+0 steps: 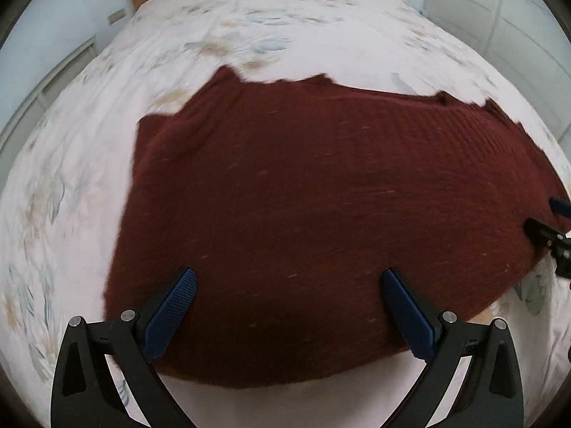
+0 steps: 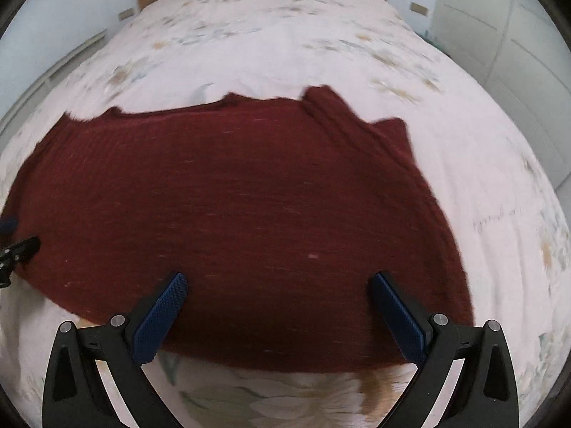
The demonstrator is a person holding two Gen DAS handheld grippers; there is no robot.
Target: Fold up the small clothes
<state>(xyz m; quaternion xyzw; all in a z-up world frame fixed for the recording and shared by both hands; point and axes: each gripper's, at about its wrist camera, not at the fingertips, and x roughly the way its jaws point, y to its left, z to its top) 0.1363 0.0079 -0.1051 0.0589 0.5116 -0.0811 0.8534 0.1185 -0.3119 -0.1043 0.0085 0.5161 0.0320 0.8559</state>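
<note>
The dark red knitted garment [image 1: 314, 207] lies spread flat across the near half of the bed [image 1: 285, 35], its hem toward the person and its far edge ragged, with what looks like a sleeve [image 2: 342, 117] folded in at the right. Both sets of tongs hang over the near edge, pointing steeply down: the left tongs [image 1: 289, 281] and the right tongs [image 2: 278, 283] each stand released, jaws spread wide, nothing between the blue pads [image 2: 160, 317]. I'd judge this the reach before a fold. Next, each pair must come down on a near corner of the hem, pinch only the knit and not the flowered bedcover [image 2: 285, 53] beneath, then lift together. No brand or label is readable; faint script on the bedcover at right is too blurred.
</note>
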